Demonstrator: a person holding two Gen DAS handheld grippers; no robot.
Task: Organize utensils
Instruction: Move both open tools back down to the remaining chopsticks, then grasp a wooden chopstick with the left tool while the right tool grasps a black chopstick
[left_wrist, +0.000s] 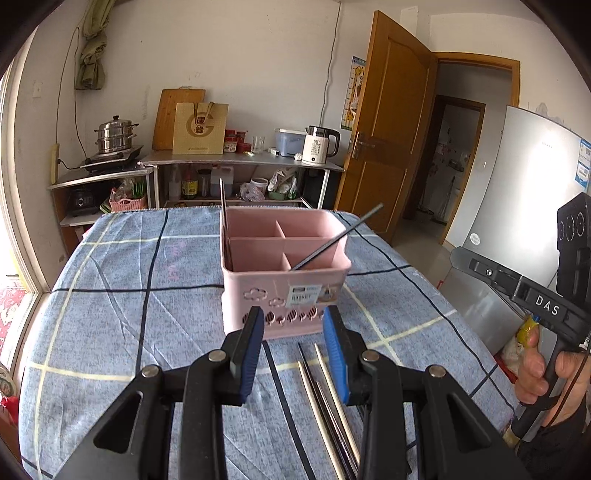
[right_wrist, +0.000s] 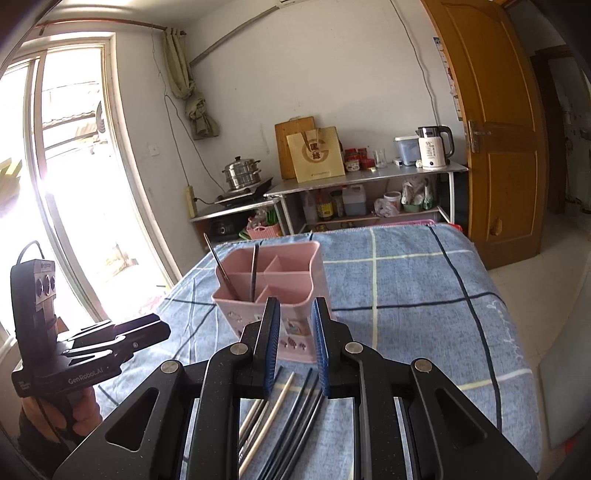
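Both claws hovering released, nothing gripped: left claw (left_wrist: 293, 325), right claw (right_wrist: 294, 317). Pink caddy (left_wrist: 284, 273) sitting just ahead; loose chopsticks (right_wrist: 284, 402) lying beneath on table (right_wrist: 406, 280).

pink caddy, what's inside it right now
Two dark chopsticks stand in the pink caddy, leaning opposite ways; the back compartments look empty. Its walls hide the compartment floors.

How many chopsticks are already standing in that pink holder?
2. A metal one leans out at the pink holder's left corner; a black one stands in a front compartment, tilted right in the left wrist view. Others still lie on the blue cloth.
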